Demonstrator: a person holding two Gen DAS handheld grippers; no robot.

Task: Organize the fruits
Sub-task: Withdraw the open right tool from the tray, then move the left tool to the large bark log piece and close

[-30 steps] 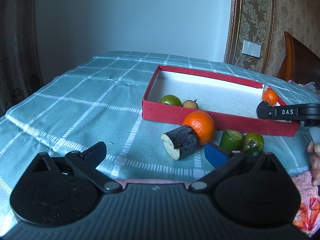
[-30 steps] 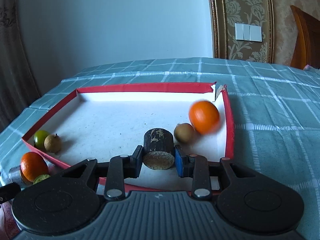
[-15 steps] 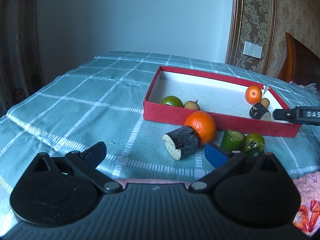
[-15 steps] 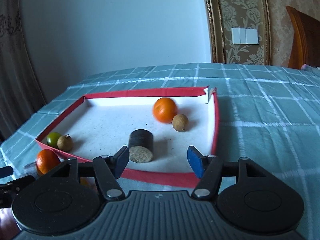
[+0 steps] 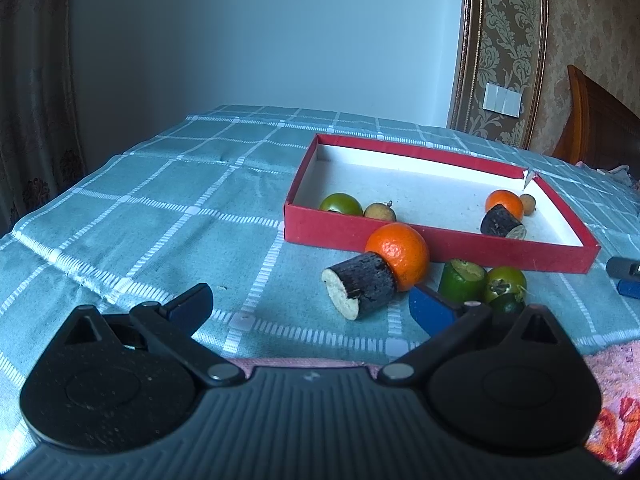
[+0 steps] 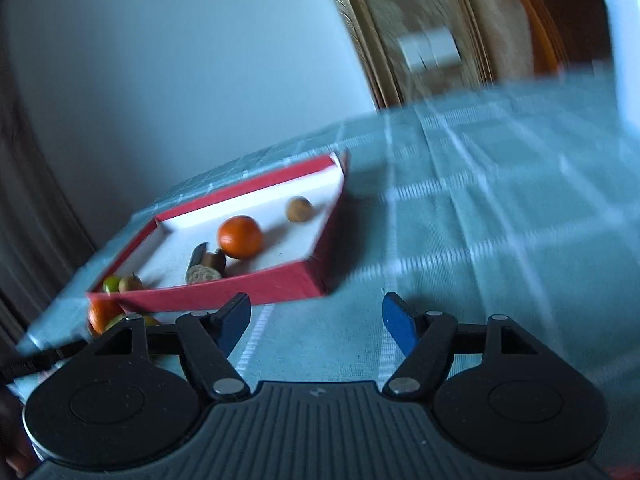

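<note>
A red tray (image 5: 436, 246) on the checked cloth holds a green fruit (image 5: 340, 204), a small brown fruit (image 5: 379, 212), an orange (image 5: 504, 204), another small brown fruit (image 5: 528, 204) and a dark sugarcane piece (image 5: 501, 222). In front of the tray lie a big orange (image 5: 398, 254), a second dark sugarcane piece (image 5: 358, 290), a green cane piece (image 5: 462, 280) and a green fruit (image 5: 504, 282). My left gripper (image 5: 310, 306) is open and empty, near these. My right gripper (image 6: 316, 322) is open and empty, in front of the tray (image 6: 240, 292); that view is blurred.
A pink flowered cloth (image 5: 612, 396) lies at the table's near right edge. A wooden headboard (image 5: 596, 128) stands far right. A curtain (image 5: 32, 80) hangs at the left. The right gripper's fingertips (image 5: 626, 274) show right of the tray.
My right gripper let go of the dark sugarcane piece in the tray, opened, and drew back out of the tray, tilting. The orange in the tray rolled. My left gripper stayed put.
</note>
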